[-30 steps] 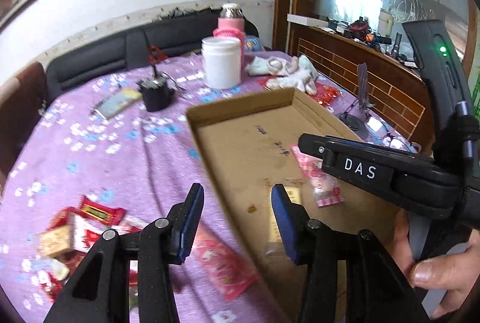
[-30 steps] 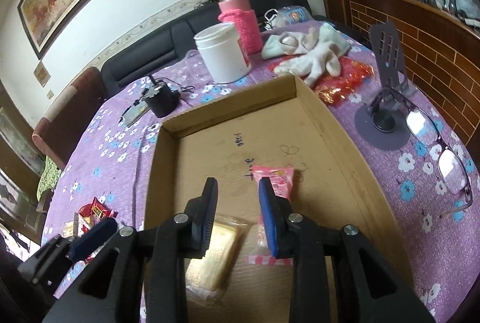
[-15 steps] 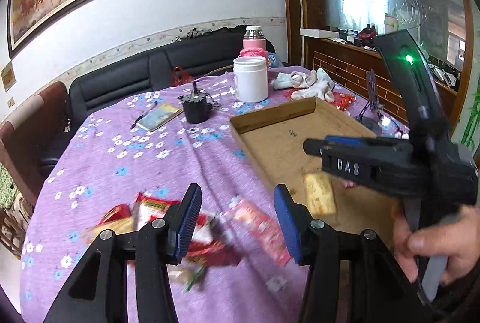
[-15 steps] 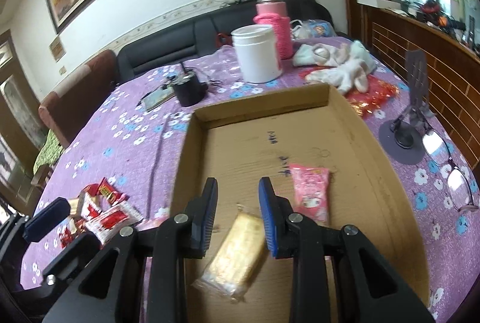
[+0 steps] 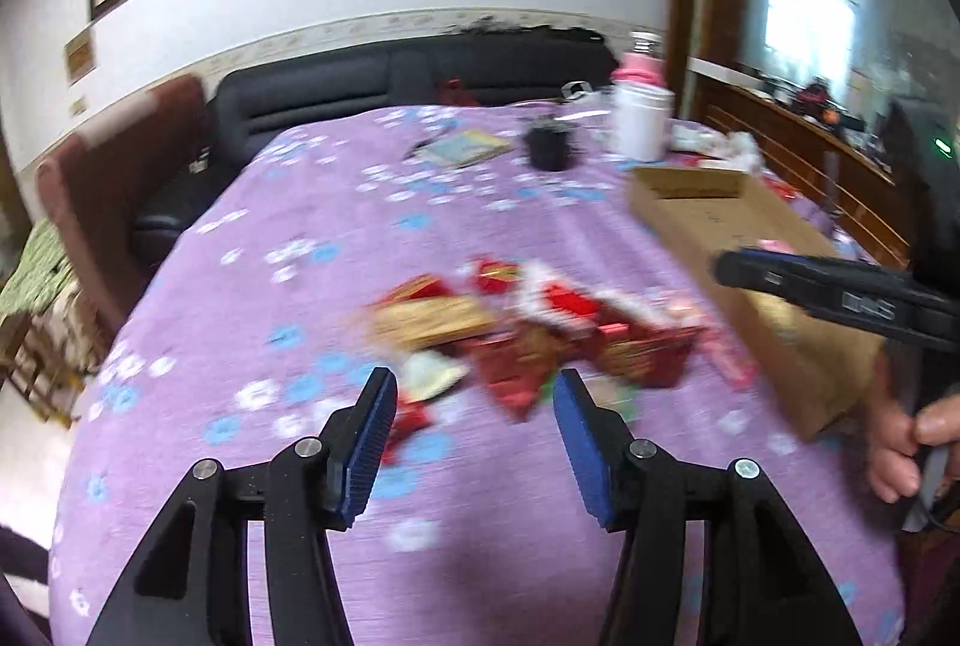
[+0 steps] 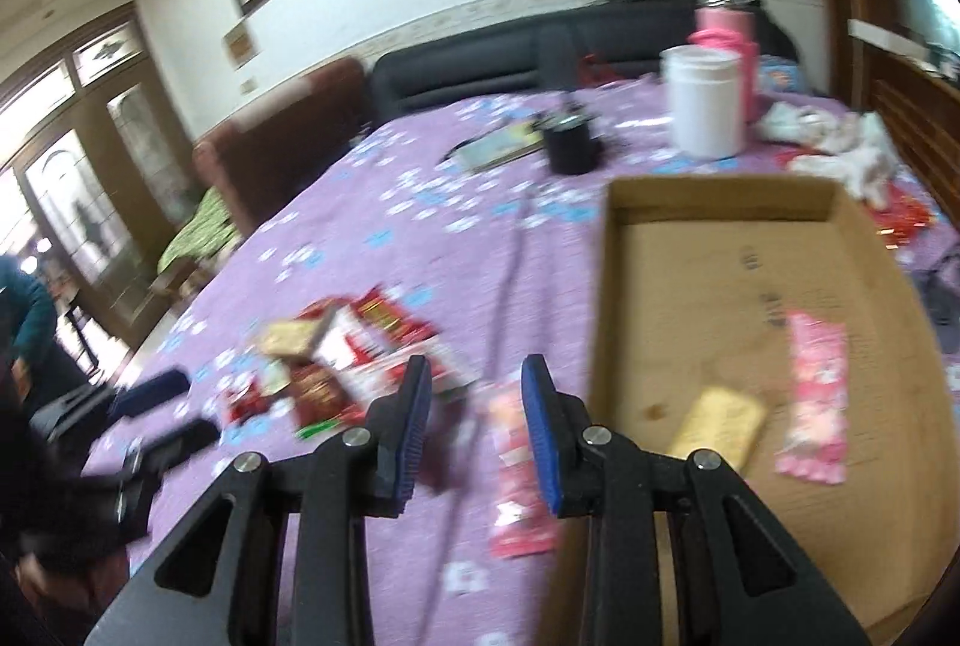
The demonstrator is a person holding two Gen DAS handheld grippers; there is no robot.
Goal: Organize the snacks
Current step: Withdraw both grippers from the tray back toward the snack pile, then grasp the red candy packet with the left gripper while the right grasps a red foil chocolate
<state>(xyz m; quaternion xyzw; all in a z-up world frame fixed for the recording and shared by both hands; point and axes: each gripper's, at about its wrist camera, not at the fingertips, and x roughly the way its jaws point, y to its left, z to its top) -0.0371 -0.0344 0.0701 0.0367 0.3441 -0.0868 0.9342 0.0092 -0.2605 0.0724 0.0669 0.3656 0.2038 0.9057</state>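
Purple floral tablecloth carries my cardboard tray, holding one tan biscuit packet and one pink packet. Loose snack pile lies beside it. My left gripper and right gripper are opening, both empty.

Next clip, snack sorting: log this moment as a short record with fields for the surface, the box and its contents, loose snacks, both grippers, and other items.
surface: purple flowered tablecloth
box: open cardboard box
box contents: pink packet and tan packet lying apart on its floor
loose snacks: pile of mostly red packets on the cloth beside the box; one red-pink packet near the box wall
left gripper: jaws opening, nothing between them, facing the pile
right gripper: jaws opening, empty
other items: white jar, pink bottle, black cup
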